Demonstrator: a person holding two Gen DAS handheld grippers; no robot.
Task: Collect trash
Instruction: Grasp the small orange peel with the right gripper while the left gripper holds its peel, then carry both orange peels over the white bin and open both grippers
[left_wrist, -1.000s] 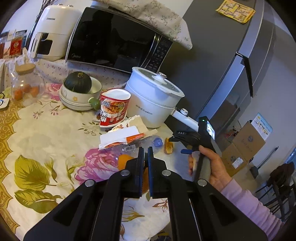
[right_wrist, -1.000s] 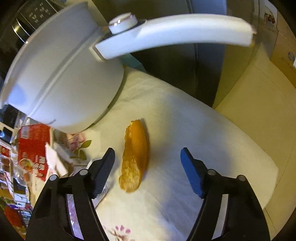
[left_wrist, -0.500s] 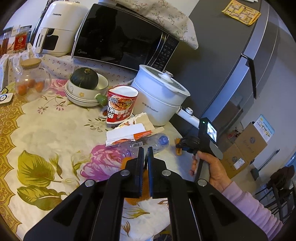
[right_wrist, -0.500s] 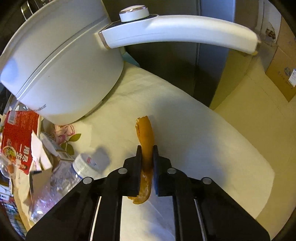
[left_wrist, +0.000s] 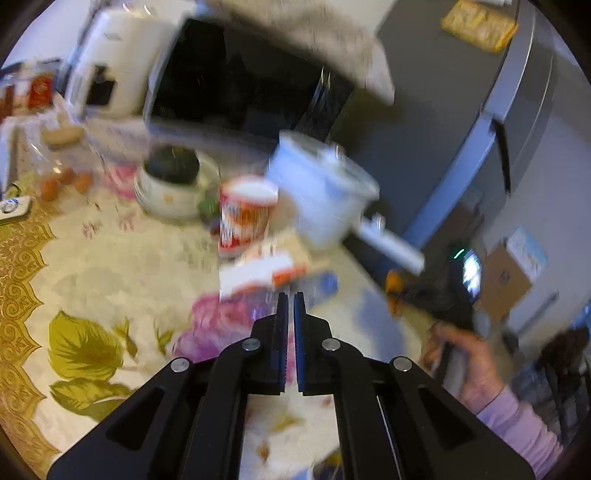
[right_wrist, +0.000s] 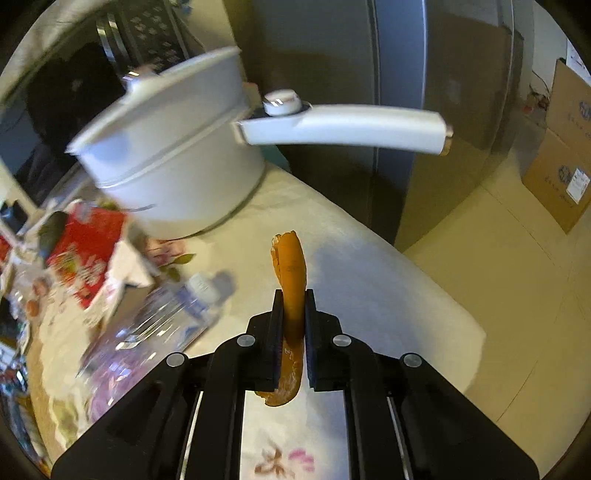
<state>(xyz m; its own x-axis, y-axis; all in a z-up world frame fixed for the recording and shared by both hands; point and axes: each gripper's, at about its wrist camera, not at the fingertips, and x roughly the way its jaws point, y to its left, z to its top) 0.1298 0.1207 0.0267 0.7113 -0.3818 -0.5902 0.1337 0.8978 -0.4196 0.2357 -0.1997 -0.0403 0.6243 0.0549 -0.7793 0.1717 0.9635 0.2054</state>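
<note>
The right tool (right_wrist: 291, 306) pinches an orange peel (right_wrist: 291, 269) between its black pads, the peel sticking up past the tips and hanging out below them. Beyond it, a white pot (right_wrist: 173, 162) with a long handle sits on the tabletop (right_wrist: 369, 280). A clear plastic bottle (right_wrist: 166, 321) lies to the left, beside a red carton (right_wrist: 88, 247).

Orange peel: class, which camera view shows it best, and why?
The right wrist view: the orange peel is sharp and central, pinched between the right gripper fingers. The left wrist view shows it only as a small blurred orange patch at that gripper's tip.
</note>
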